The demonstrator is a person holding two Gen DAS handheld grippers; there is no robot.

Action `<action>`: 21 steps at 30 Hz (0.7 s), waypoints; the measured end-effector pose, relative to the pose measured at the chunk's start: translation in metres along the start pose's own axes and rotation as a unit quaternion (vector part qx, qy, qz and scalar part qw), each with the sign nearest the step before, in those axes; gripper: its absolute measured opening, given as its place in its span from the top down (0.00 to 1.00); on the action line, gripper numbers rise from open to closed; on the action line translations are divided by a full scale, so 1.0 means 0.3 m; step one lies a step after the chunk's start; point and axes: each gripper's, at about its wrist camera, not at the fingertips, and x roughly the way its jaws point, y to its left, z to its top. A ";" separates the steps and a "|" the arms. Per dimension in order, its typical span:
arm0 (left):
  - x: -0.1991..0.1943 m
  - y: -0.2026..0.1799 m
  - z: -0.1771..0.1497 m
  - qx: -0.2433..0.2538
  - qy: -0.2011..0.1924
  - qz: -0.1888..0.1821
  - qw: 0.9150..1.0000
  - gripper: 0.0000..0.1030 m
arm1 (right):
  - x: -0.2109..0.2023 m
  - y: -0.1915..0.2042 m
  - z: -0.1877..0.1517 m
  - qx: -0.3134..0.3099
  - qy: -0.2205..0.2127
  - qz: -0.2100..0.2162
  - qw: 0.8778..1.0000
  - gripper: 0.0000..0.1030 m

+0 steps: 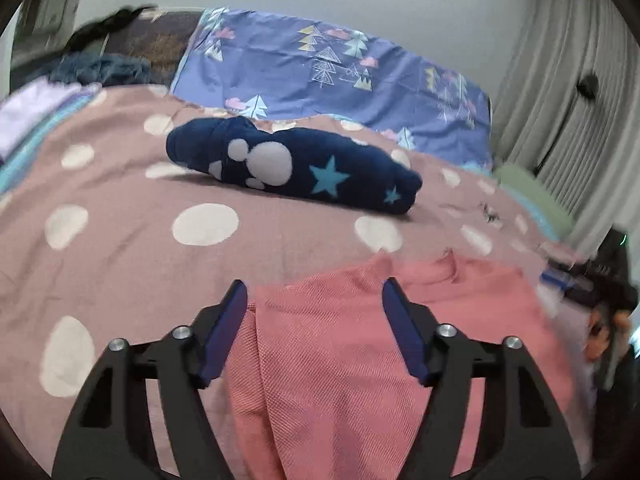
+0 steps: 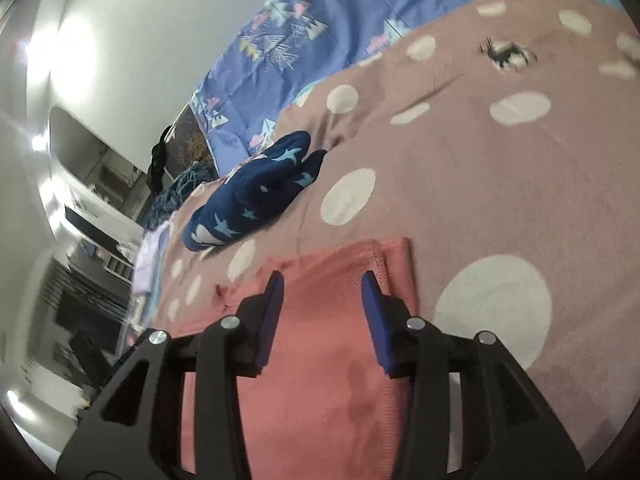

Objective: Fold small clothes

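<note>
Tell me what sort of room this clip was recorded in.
Most likely a bedroom: the pink garment lies on a bed spread with a polka-dot blanket, a tree-print pillow or duvet sits against the wall, and curtains hang beside it.

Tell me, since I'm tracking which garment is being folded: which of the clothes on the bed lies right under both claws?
The pink garment, lying between both open claws. The navy star-print garment lies bundled farther up the dotted blanket.
</note>
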 end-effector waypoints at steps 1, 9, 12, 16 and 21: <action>0.006 -0.007 -0.014 0.020 0.006 0.002 1.000 0.31 | -0.003 0.005 -0.007 -0.022 -0.004 -0.013 1.000 0.59; 0.124 0.098 -0.044 -0.001 0.075 0.018 0.997 0.38 | 0.065 0.005 0.002 -0.092 0.016 -0.057 0.994 0.68; 0.143 0.116 -0.040 -0.011 0.080 0.011 0.997 0.55 | 0.097 0.009 0.000 -0.103 0.022 -0.073 0.992 0.70; 0.140 0.121 -0.042 -0.007 0.079 0.011 0.997 0.56 | 0.128 -0.020 -0.002 -0.093 0.031 -0.078 0.992 0.70; 0.144 0.109 -0.044 0.006 0.080 0.017 0.997 0.59 | 0.135 -0.013 -0.006 -0.102 0.038 -0.057 0.992 0.95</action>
